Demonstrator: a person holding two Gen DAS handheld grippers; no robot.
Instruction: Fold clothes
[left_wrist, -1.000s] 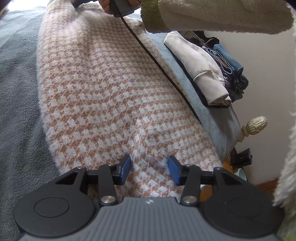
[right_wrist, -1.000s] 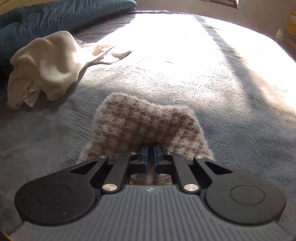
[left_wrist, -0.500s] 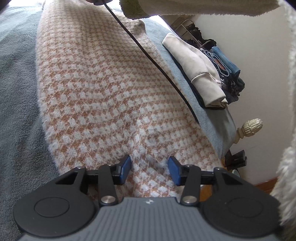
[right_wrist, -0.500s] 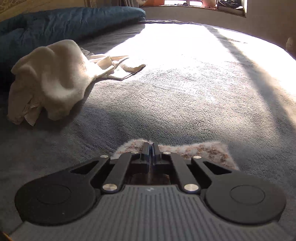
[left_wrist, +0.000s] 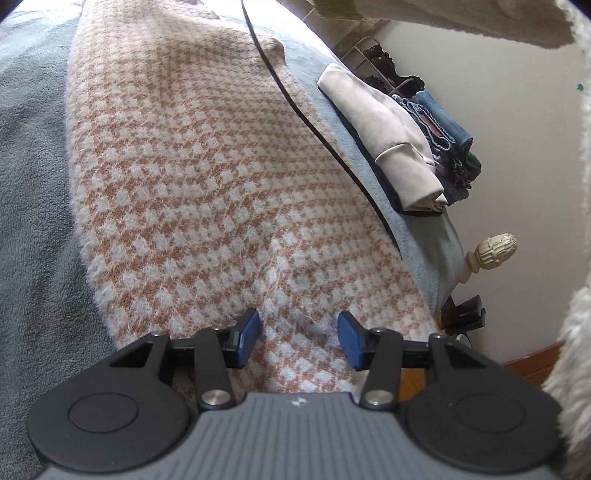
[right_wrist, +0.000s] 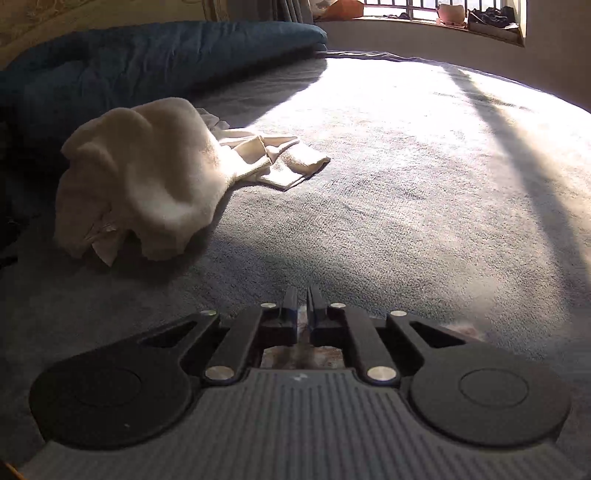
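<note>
- Grey fleece bedcover (right_wrist: 388, 192): plush, sunlit surface bearing all items; no legible writing or brand marks anywhere.
- Houndstooth knit garment (left_wrist: 207, 177): fuzzy orange-and-white weave, spread flat across the bedcover, running from 6 to 12 o'clock in the left wrist view.
- Left gripper (left_wrist: 297, 334): blue pads parted, straddling a raised fold at the garment's near edge without pressing it.
- Right gripper (right_wrist: 302, 308): jaws nearly closed and just opening, with a sliver of the knit between them.
- Cream fleece garment (right_wrist: 144, 177): crumpled heap at 10 o'clock.
- Folded clothes stack (left_wrist: 399, 136): beige and denim, at 2 o'clock.
- Black cable (left_wrist: 325, 140): crosses the knit.
</note>
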